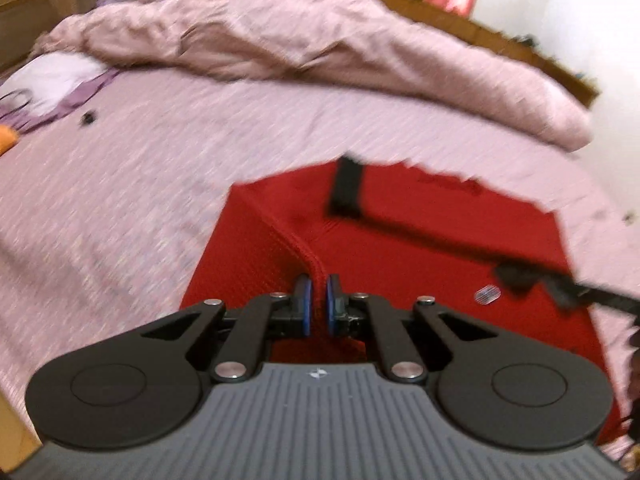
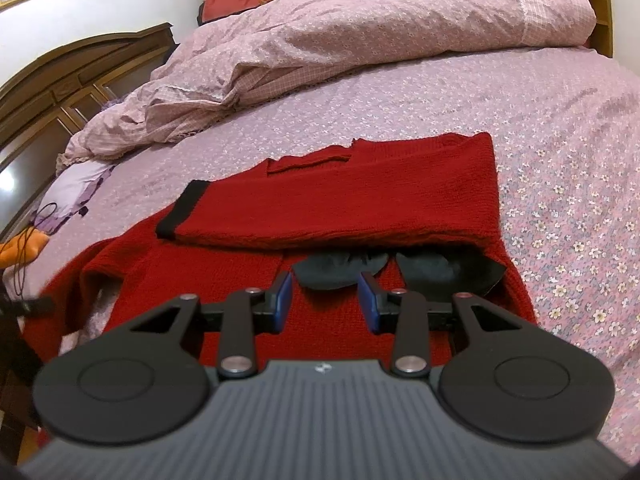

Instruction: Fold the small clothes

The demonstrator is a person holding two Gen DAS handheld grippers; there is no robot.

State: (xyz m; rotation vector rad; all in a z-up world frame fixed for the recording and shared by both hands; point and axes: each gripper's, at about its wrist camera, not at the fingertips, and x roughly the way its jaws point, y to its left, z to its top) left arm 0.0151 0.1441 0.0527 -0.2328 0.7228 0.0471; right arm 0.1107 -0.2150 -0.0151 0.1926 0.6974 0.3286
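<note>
We count one red sweater (image 2: pixel 360 200) spread on the bed sheet (image 2: pixel 520 120), filling the lower middle of both views. In the right wrist view one sleeve lies folded across its body, ending in one black cuff (image 2: pixel 182 210) at centre left, and two dark patches (image 2: pixel 340 270) show just under that sleeve, in front of our right gripper (image 2: pixel 326 302). That gripper's two blue pads stand partly apart above the knit with nothing between them.

In the left wrist view, which is blurred, our left gripper (image 1: pixel 318 304) has its two pads pinched tight on a raised red hem of the sweater (image 1: pixel 400 248), low in the middle of the frame. The black cuff (image 1: pixel 348 188) lies beyond it, right of centre.

One rumpled pink duvet (image 2: pixel 360 32) runs across the top of both views. At the left edge we see one pale lilac garment (image 2: pixel 76 188) and one orange item (image 2: pixel 24 250), well apart from the sweater.
</note>
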